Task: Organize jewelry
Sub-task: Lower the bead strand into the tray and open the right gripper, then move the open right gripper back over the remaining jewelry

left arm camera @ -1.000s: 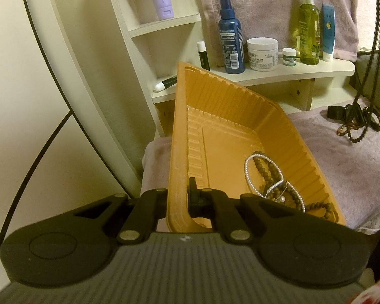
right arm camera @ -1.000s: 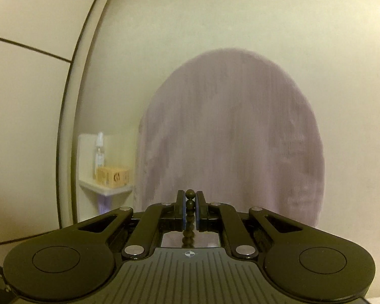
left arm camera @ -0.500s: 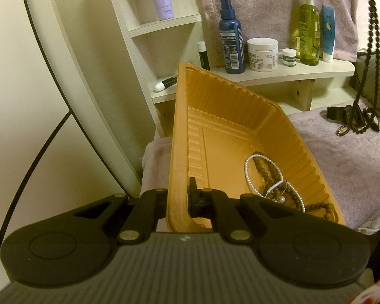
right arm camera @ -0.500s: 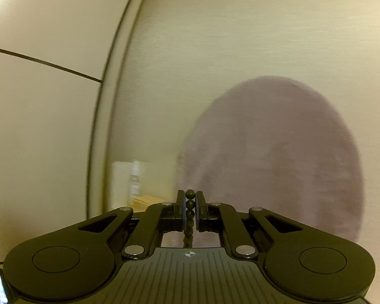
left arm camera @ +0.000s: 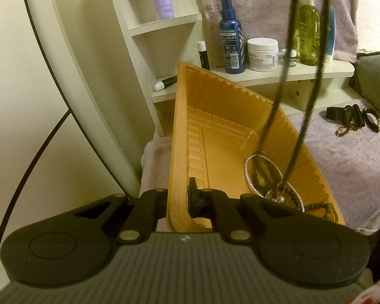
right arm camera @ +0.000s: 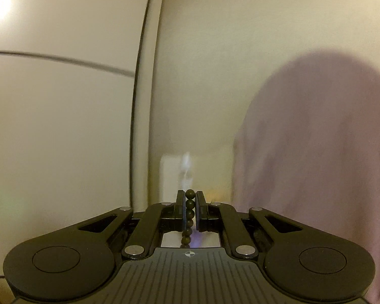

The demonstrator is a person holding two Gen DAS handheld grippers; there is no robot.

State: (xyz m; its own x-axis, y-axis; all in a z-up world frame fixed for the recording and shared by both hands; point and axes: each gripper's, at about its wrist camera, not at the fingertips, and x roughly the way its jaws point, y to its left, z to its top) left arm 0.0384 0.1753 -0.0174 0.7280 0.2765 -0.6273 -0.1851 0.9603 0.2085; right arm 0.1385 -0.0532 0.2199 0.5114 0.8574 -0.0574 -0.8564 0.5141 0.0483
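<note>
My left gripper [left arm camera: 182, 195] is shut on the near left wall of an orange plastic tray [left arm camera: 215, 116], which is tilted up on the mauve cloth. In the tray's lower right corner lie a white pearl strand [left arm camera: 248, 177] and brown bead strands [left arm camera: 314, 206]. A long dark bead necklace [left arm camera: 281, 86] hangs from above, its blurred loop reaching down into the tray. In the right wrist view my right gripper [right arm camera: 190, 198] is shut on the top of that dark bead necklace [right arm camera: 190, 205], pointing level at a pale wall.
A pale shelf [left arm camera: 278, 72] behind the tray carries a blue spray bottle [left arm camera: 231, 38], a white cream jar [left arm camera: 263, 54] and a green bottle [left arm camera: 307, 30]. More dark jewelry [left arm camera: 352, 117] lies on the mauve cloth [left arm camera: 354, 167] at right. A mauve towel [right arm camera: 316, 167] hangs right of my right gripper.
The hanging dark necklace has swung left from the right edge to over the tray. My right gripper's view has swept left, the towel sliding right. The left gripper and tray stayed put.
</note>
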